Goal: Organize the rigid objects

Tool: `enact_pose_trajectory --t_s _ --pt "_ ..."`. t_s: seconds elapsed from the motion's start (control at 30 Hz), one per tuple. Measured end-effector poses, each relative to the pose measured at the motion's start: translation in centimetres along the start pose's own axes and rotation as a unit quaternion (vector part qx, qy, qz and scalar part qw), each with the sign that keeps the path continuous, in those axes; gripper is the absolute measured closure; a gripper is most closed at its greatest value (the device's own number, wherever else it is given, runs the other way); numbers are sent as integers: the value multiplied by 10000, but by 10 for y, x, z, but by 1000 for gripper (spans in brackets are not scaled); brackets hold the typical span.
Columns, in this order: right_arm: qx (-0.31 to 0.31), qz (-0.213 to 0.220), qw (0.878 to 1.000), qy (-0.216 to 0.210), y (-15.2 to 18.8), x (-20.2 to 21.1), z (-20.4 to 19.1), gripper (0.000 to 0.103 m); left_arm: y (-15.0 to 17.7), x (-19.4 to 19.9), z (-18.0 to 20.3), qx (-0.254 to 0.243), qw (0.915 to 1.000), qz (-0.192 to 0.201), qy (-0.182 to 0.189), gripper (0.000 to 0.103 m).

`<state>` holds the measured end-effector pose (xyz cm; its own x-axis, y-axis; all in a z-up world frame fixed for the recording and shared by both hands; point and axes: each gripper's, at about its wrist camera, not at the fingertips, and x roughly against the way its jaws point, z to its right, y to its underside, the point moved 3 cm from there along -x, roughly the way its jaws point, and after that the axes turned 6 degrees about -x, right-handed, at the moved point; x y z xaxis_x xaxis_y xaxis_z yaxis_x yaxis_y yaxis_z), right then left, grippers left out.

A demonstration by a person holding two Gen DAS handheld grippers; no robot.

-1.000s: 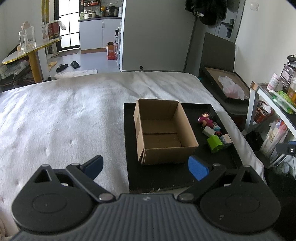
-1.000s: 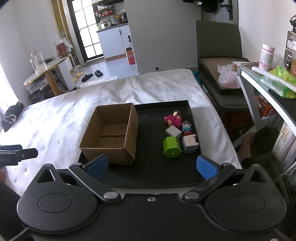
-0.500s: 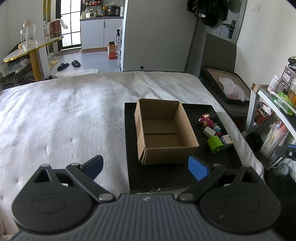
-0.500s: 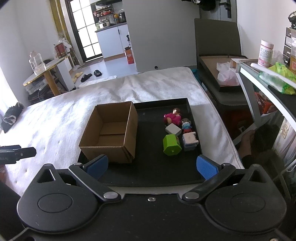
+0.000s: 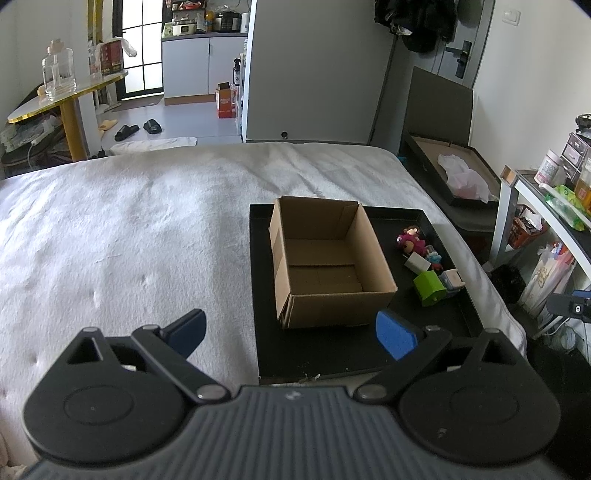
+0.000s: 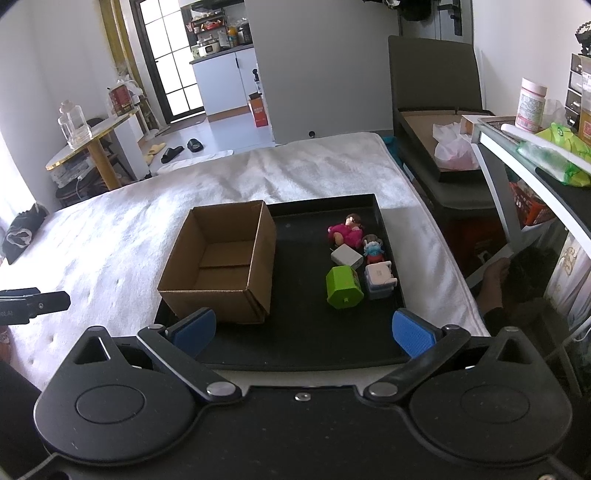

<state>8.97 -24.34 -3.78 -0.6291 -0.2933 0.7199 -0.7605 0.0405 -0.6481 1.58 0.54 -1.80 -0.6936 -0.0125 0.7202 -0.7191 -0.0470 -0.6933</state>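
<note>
Right wrist view: our right claw (image 6: 303, 330) hovers wide open; green block (image 6: 344, 286) near the tray's (image 6: 295, 354) right edge looks light, stiff — pinch its flat sides.

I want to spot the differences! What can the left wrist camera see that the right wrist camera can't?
Only the left wrist view shows the dark clothes hanging up by the door. Only the right wrist view shows the black bundle lying on the bed's far left edge. Both show the empty cardboard box on the black tray, the green toy, the pink doll, and an open hand-held gripper: the left and the right.
</note>
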Motion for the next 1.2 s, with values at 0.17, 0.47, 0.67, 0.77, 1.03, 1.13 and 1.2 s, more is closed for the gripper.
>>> enact_pose_trajectory --t_s 0.17,0.47,0.67,0.77,1.03,1.13,1.2 --pt "-21 6 10000 -2 0 -1 1 0 0 0 0 5 10000 -2 2 5" --pt "-29 -1 10000 -14 0 -1 1 0 0 3 -1 24 10000 9 -1 5" --pt "-43 -6 10000 17 0 -1 1 0 -1 3 -3 30 10000 -6 24 5" --pt "-42 -31 10000 -21 0 -2 1 0 -1 0 -4 12 10000 -16 70 5" --pt "-98 -123 9998 -126 0 -18 4 0 -5 -13 -4 -45 9999 -143 40 5" --pt "-110 -152 9997 -166 1 -24 8 0 -6 -19 -6 -67 9998 -187 19 5" --pt "-122 -142 9997 -170 1 -26 9 0 -8 -24 -8 -71 9997 -229 -19 5"
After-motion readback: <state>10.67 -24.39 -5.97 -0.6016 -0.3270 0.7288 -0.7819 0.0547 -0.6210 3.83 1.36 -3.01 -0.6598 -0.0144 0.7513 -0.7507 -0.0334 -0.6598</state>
